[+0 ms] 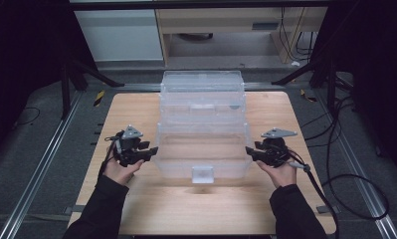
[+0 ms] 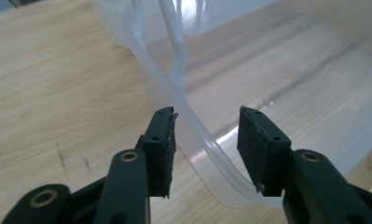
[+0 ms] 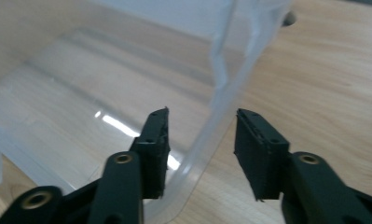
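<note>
A clear plastic drawer unit (image 1: 202, 99) stands on the middle of the wooden table, stepped in tiers. Its lowest drawer (image 1: 202, 154) is pulled out toward the person and has a small front tab (image 1: 202, 174). My left gripper (image 1: 153, 151) is open at the drawer's left side, with the drawer's rim (image 2: 211, 149) passing between its jaws. On the opposite side my right gripper (image 1: 248, 151) is also open, its jaws straddling the right rim (image 3: 207, 135). Neither pair of fingers presses on the plastic. The drawer looks empty.
The wooden table (image 1: 136, 109) has bare surface on both sides of the unit and in front of it. Cables (image 1: 345, 174) lie on the floor at the right. Metal rails (image 1: 42, 164) run along the table's sides.
</note>
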Tool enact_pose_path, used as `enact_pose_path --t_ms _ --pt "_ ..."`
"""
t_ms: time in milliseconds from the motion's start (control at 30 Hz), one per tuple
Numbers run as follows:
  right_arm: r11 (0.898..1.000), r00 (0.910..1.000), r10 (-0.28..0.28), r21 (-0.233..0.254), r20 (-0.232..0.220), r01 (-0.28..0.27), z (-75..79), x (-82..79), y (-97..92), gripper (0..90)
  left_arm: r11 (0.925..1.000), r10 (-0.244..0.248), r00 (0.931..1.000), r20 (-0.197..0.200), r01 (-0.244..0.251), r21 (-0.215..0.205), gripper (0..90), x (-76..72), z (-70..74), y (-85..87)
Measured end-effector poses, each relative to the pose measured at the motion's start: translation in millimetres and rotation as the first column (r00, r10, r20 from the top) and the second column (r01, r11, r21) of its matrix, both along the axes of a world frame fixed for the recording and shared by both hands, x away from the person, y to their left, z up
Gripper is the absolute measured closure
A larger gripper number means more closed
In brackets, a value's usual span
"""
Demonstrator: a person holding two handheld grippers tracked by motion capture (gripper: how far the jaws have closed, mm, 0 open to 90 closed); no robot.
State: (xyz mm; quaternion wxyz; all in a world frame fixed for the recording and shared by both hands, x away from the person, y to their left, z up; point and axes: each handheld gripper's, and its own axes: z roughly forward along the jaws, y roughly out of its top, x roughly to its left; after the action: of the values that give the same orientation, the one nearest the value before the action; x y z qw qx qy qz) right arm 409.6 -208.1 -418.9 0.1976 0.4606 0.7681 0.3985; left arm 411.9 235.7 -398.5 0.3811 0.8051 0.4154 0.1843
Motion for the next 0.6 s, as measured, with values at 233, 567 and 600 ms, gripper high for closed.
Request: enact_pose_path --t_ms 233,567,600 --pt "0.995 0.995 -0.08 0.07 0.06 0.076 12.0 -8.8 -38.3 42.7 0.9991 0.032 0.9991 0.026 -0.031 -0.03 48.0 -10.9 11.0 22.4" --pt "0.992 0.9912 -0.124 -0.022 0.046 0.125 -11.1 -17.1 -63.0 29.9 0.9954 0.095 0.995 -0.031 -0.095 0.0 40.4 -23.8 -3.9 64.5" --pt "0.991 0.9904 -0.132 -0.032 0.043 0.133 -14.4 -18.4 -64.8 29.2 0.9947 0.102 0.9939 -0.042 -0.102 0.012 39.8 -24.4 -6.5 68.4"
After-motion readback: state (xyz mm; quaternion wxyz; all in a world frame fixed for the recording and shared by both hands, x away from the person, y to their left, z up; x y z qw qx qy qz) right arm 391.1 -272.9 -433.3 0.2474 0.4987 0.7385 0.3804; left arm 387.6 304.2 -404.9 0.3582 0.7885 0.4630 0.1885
